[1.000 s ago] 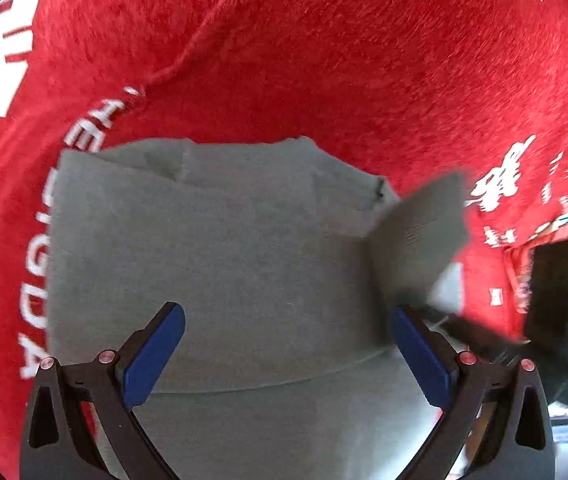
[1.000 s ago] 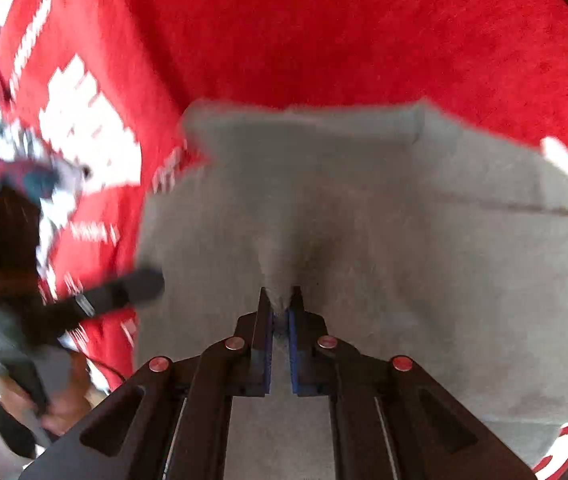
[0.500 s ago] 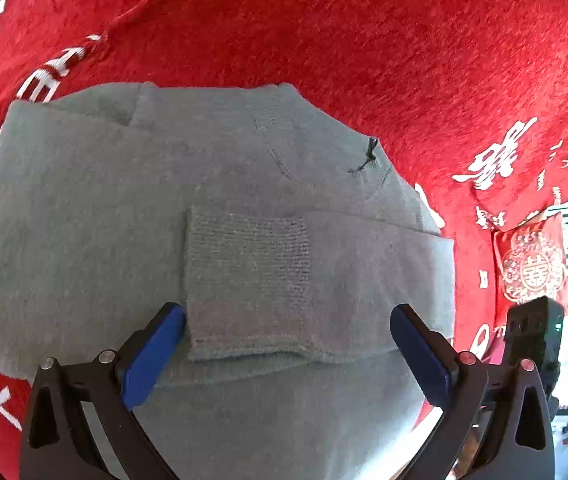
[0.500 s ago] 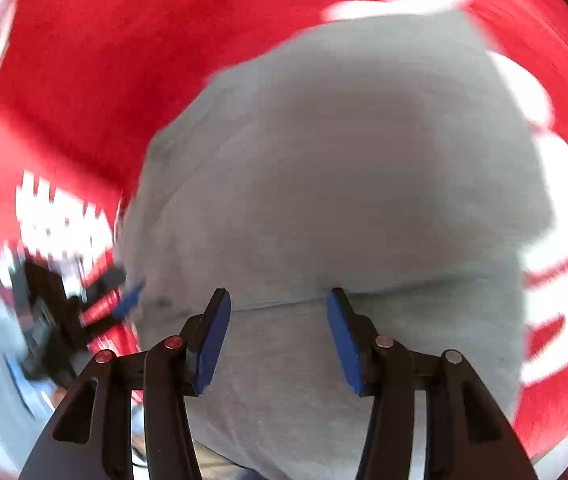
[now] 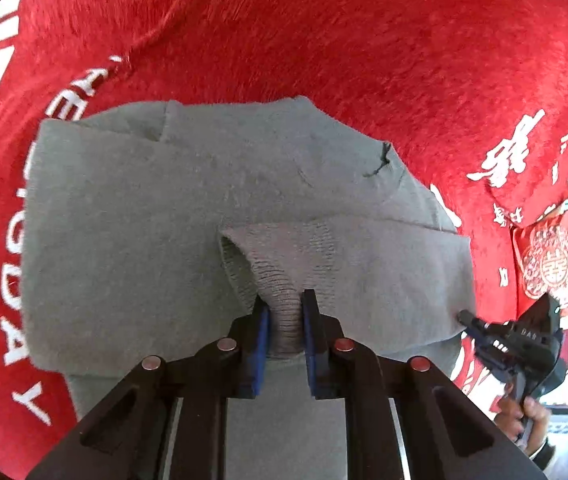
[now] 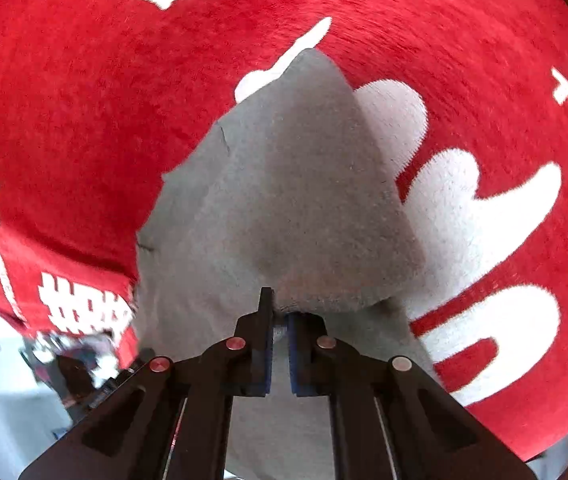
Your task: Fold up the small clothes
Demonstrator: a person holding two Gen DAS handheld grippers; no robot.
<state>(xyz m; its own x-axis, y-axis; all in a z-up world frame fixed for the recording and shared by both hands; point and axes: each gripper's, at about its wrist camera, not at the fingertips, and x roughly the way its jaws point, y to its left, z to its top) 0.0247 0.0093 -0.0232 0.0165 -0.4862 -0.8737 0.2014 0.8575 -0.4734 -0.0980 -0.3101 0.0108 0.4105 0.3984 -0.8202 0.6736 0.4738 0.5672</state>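
A small grey knitted sweater point(image 5: 156, 232) lies on a red cloth, its sleeve folded across the body. My left gripper point(image 5: 284, 320) is shut on the ribbed cuff point(image 5: 280, 276) of that sleeve, which bunches up between the blue pads. In the right wrist view the same sweater point(image 6: 284, 200) rises in a peak ahead of my right gripper point(image 6: 281, 320), which is shut on its near edge. The right gripper also shows in the left wrist view point(image 5: 500, 340) at the sweater's right edge.
The red plush cloth point(image 5: 324, 48) with white lettering covers the whole surface, also in the right wrist view point(image 6: 84, 100). It drops off at the right in the left view, where a red printed cushion point(image 5: 552, 264) shows. Room floor shows at lower left point(image 6: 12, 392).
Both grippers were open half a second ago. The left has closed on the sleeve cuff and pinched it up. The right has closed on the sweater's edge.
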